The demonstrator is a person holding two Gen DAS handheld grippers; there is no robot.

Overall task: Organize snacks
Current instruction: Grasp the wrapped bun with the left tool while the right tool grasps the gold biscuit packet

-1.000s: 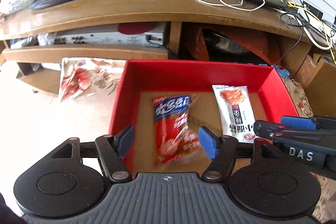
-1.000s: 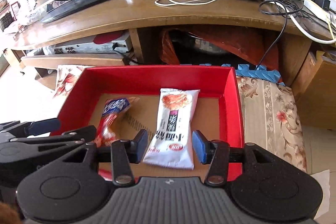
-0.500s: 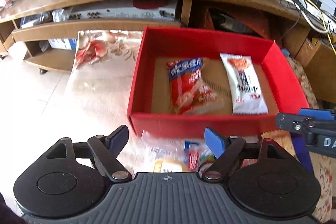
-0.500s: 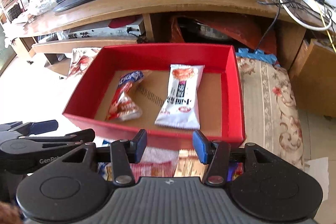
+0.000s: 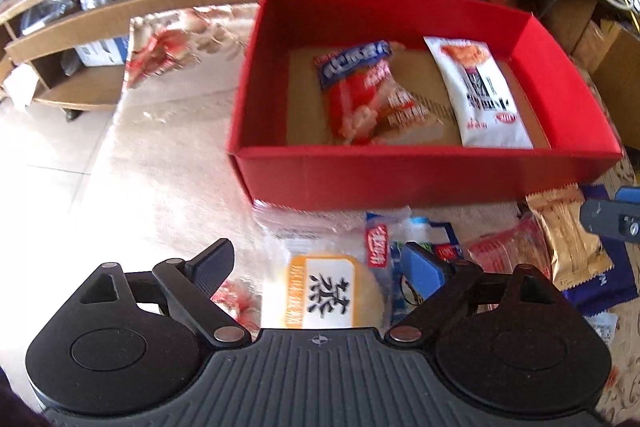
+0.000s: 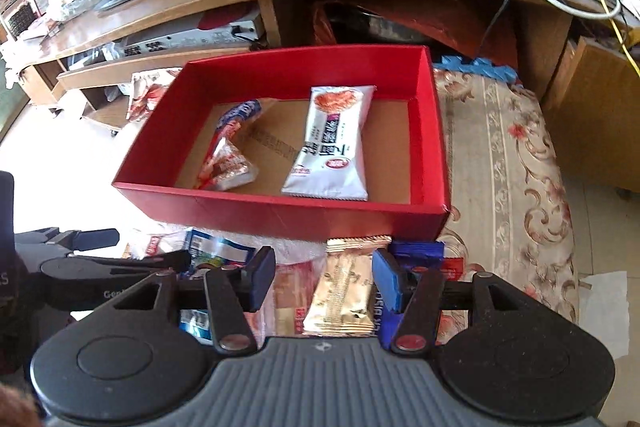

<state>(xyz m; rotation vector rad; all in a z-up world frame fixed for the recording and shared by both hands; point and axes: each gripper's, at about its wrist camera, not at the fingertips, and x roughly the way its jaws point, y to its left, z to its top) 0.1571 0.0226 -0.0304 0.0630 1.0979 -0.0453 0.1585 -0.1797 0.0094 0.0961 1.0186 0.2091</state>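
My left claw (image 5: pixel 318 265) had just spread wide over the cake packet (image 5: pixel 326 297); my right claw (image 6: pixel 324 277), opening, straddled the gold wafer (image 6: pixel 346 293), ungripped; red box (image 6: pixel 280 211) at twelve o'clock.

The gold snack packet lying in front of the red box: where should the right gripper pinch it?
Probably across its middle, from straight above. The gold snack packet lies flat and long, pointing toward the red box, already between the open right gripper fingers, so they would close on its two long sides.
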